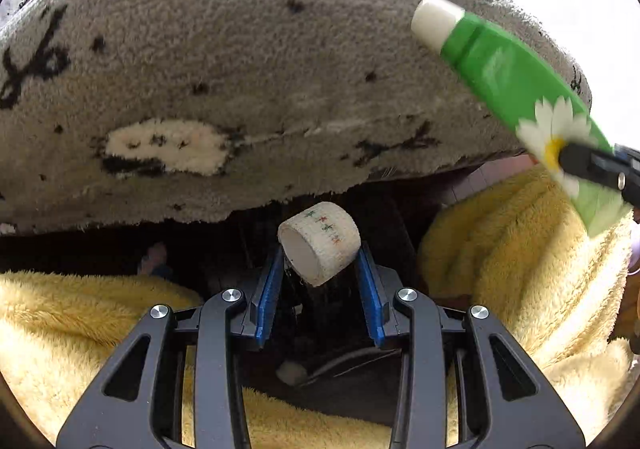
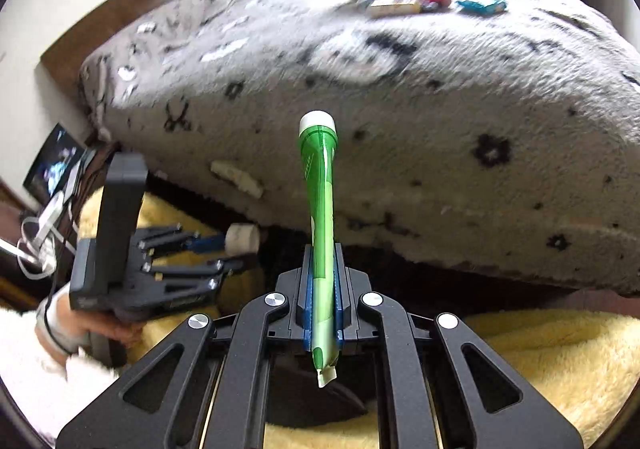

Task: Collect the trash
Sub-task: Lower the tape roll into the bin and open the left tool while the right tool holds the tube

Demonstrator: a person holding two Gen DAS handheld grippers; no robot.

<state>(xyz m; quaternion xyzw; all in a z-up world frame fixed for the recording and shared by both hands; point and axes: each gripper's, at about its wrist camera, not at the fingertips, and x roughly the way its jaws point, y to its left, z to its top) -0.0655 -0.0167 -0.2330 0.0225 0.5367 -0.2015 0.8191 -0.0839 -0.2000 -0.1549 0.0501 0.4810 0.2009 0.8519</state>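
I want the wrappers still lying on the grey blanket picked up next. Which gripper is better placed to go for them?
Neither is free: the left gripper is shut on the tape roll, the right gripper on the green tube. Once emptied, probably right: only its view shows the wrappers.

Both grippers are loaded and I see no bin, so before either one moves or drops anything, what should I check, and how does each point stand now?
1. Left gripper shut on the tape roll: ok, both blue fingers press its sides.
2. Right gripper shut on the green tube: ok, clamped near its crimped end.
3. Tube cap on: ok, white cap is in place.
4. Trash bin in sight: not ok, neither view shows one.
5. More trash left: not ok, wrappers lie on the grey blanket.
6. Grippers apart from each other: ok, a gap shows between them.
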